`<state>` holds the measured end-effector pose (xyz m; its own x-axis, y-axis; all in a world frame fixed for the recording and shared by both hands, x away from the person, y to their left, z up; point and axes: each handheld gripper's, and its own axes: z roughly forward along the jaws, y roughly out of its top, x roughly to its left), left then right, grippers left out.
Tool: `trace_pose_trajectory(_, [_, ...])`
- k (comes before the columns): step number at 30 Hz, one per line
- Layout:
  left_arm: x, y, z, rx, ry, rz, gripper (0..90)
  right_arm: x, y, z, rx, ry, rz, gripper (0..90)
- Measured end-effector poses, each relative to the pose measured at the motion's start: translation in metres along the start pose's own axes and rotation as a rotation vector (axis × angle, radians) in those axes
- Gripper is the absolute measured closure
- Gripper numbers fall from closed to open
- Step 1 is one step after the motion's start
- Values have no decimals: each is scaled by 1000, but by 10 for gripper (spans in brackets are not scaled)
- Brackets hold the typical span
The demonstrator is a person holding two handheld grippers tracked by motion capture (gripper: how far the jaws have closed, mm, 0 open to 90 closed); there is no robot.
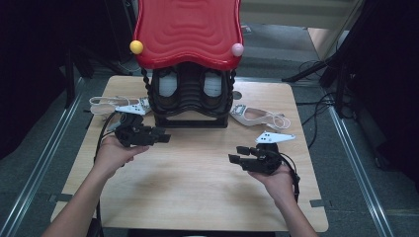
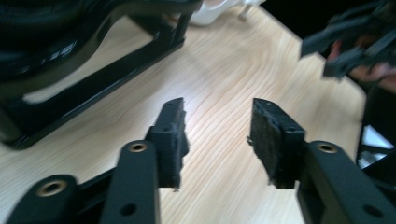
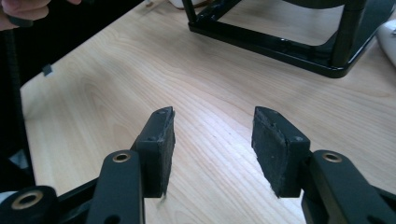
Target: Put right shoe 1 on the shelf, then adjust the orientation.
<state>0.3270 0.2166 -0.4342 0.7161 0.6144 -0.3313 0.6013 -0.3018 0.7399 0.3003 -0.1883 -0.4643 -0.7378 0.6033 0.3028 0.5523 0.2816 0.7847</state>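
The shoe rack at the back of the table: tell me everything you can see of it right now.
The shoe rack stands upright at the table's far edge, centred. It looks like glossy plastic: a black wavy lower shelf and rectangular base frame, twisted black posts, and a red rippled top shelf with a yellow knob and a pink knob at its front corners. A pair of white-lined shoes sits inside. Neither gripper touches it.

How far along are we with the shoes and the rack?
Two shoes already sit in the rack. Nothing is in hand: the left gripper and right gripper are both open over the table. Left: the sandal and the other sandal beside it.
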Motion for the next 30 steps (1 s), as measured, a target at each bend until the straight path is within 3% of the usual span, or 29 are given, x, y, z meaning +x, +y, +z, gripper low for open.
trace_pose_trajectory(2, [4, -7, -2, -11, -15, -17, 635, 0, 0, 1, 8, 4, 7, 486])
trace_pose_trajectory(12, [22, -29, -5, 38, 27, -26, 898, -1, -4, 4, 29, -22, 15, 473])
trace_pose_trajectory(30, [56, -36, -26, -5, 68, -99, 900, -8, -5, 2, 34, -35, 41, 482])
